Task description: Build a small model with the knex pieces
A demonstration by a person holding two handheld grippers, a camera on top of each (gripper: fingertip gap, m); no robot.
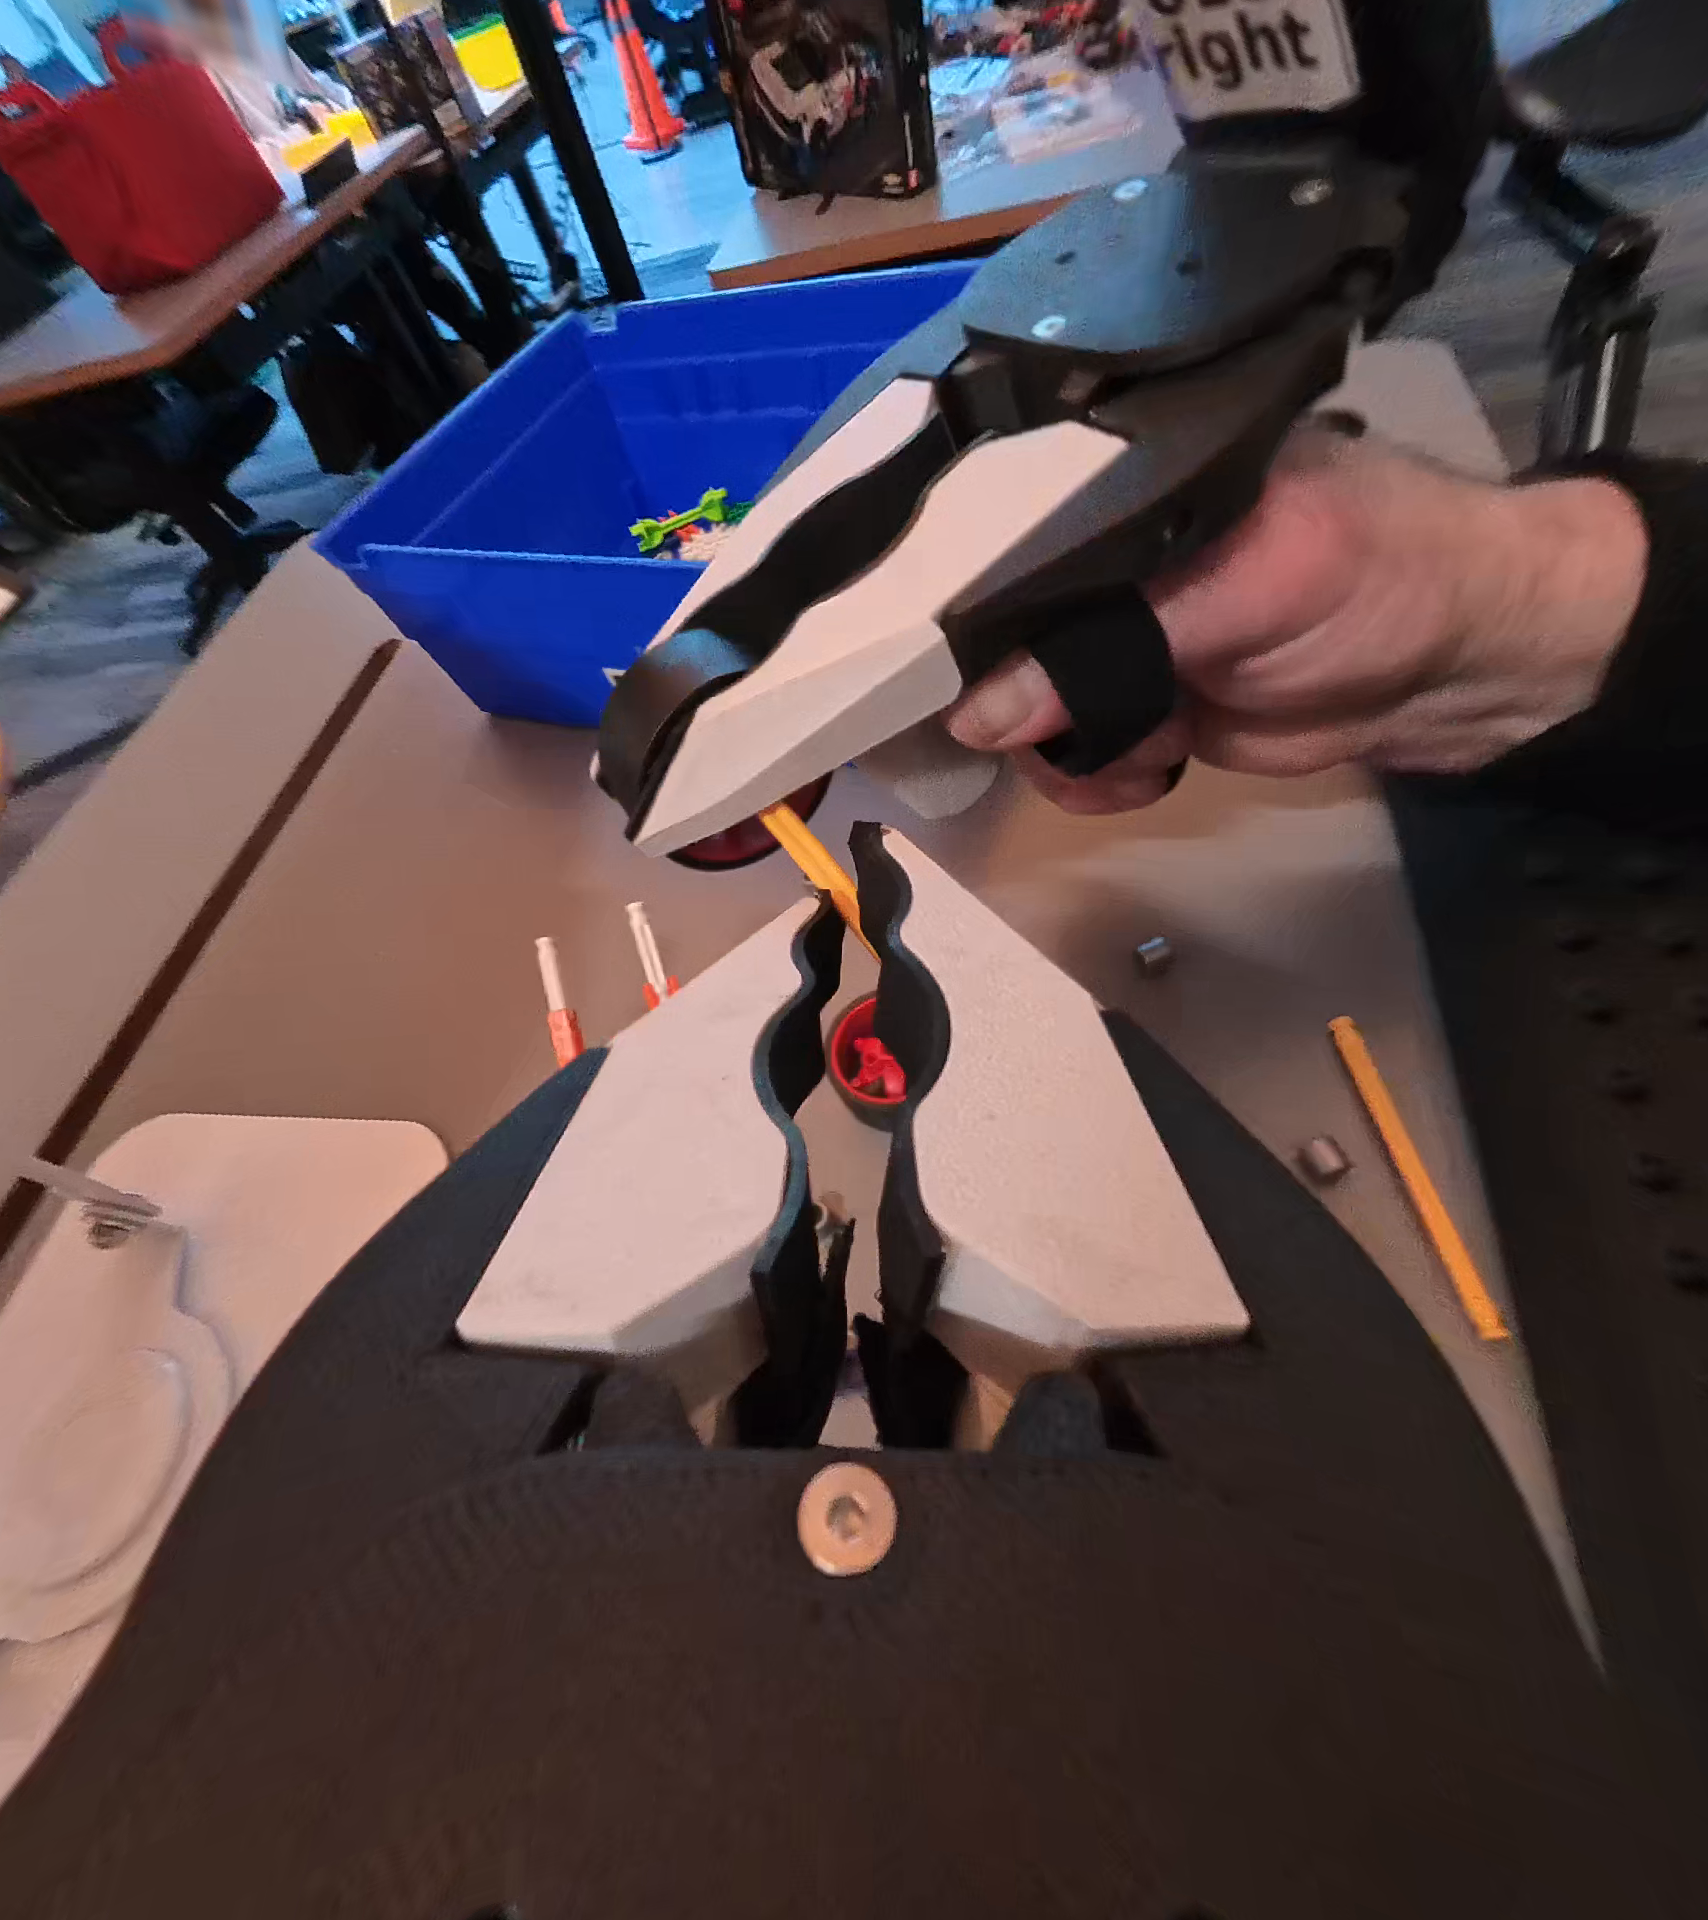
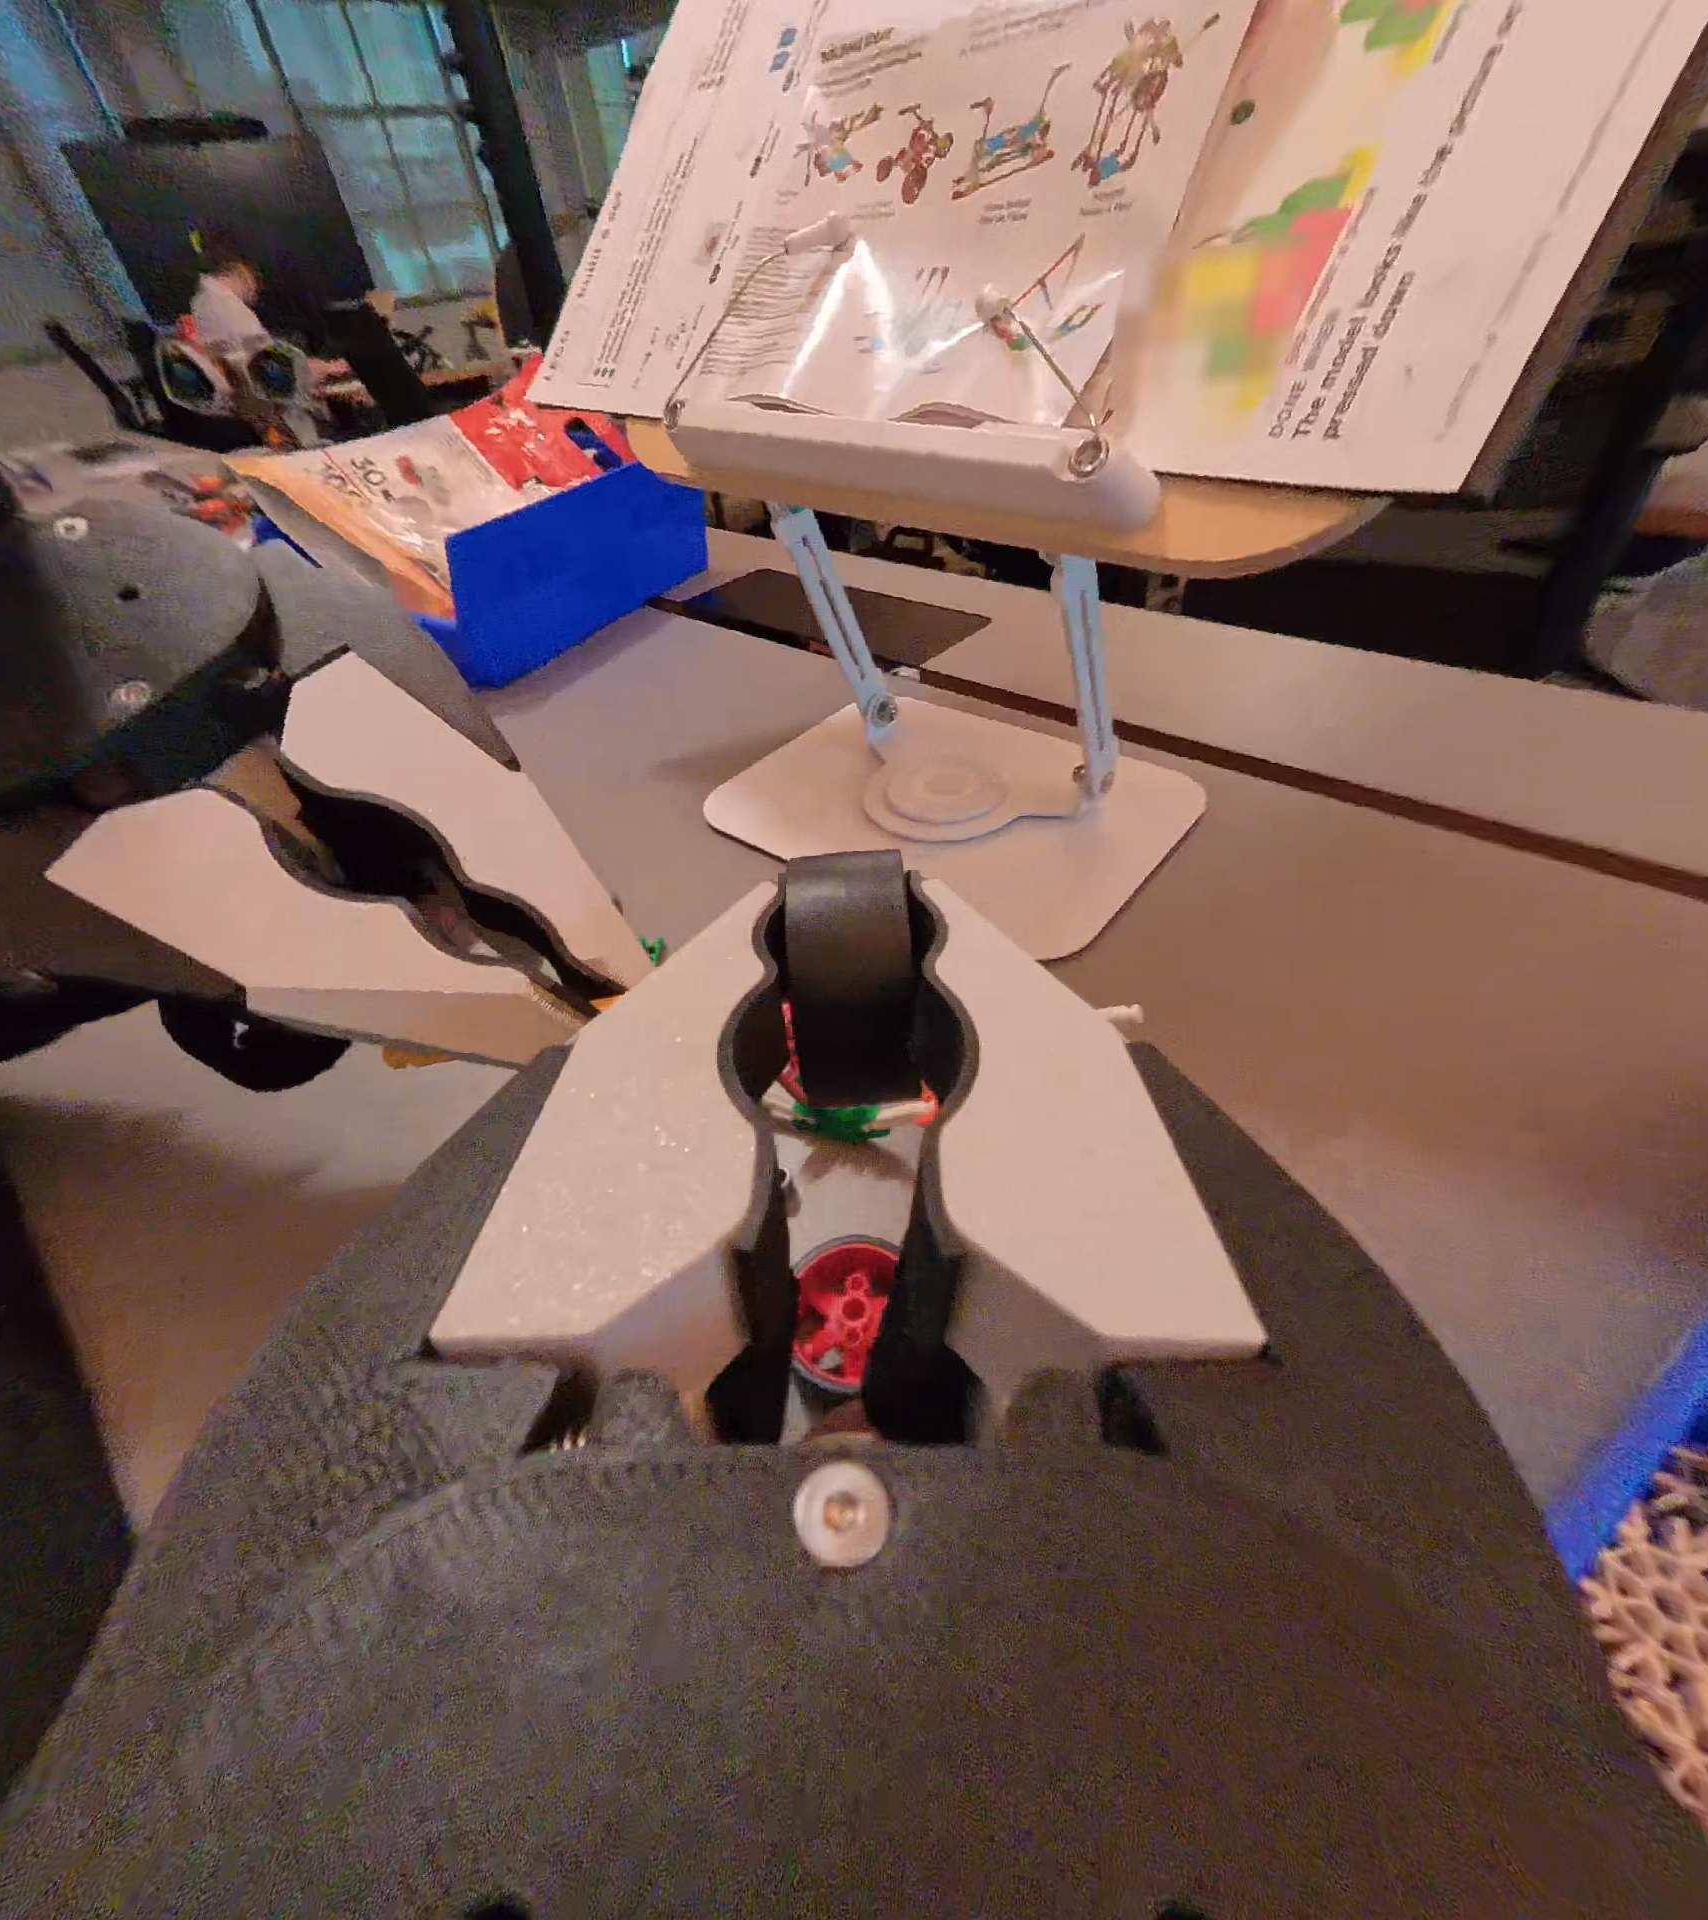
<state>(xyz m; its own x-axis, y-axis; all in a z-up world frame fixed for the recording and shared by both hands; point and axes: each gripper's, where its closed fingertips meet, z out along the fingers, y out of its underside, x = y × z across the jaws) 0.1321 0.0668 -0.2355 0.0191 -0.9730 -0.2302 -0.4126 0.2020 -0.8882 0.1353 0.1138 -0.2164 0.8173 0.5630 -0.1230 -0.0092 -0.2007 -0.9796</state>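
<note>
My left gripper (image 1: 845,883) is shut on a yellow rod (image 1: 803,857) near its tips. The rod slants up and left to a black wheel with a red hub (image 1: 668,696). My right gripper (image 1: 632,790) comes in from the upper right and is shut on that wheel's tyre. In the right wrist view the tyre (image 2: 845,966) stands upright between my right gripper's (image 2: 845,888) fingers. The left gripper (image 2: 616,992) reaches in from the left, its tips beside the wheel. A second red-hubbed wheel (image 1: 865,1060) lies on the table under the left fingers, and it shows in the right wrist view too (image 2: 845,1320).
A blue bin (image 1: 538,540) of small parts stands just behind the grippers. On the table lie a loose yellow rod (image 1: 1411,1174), two white-and-red rods (image 1: 559,997) and small grey pieces (image 1: 1153,954). A white book stand (image 2: 954,800) holds instruction sheets. A person's hand (image 1: 1349,644) grips the right tool. My right fingertips sit around 5 centimeters from my left ones.
</note>
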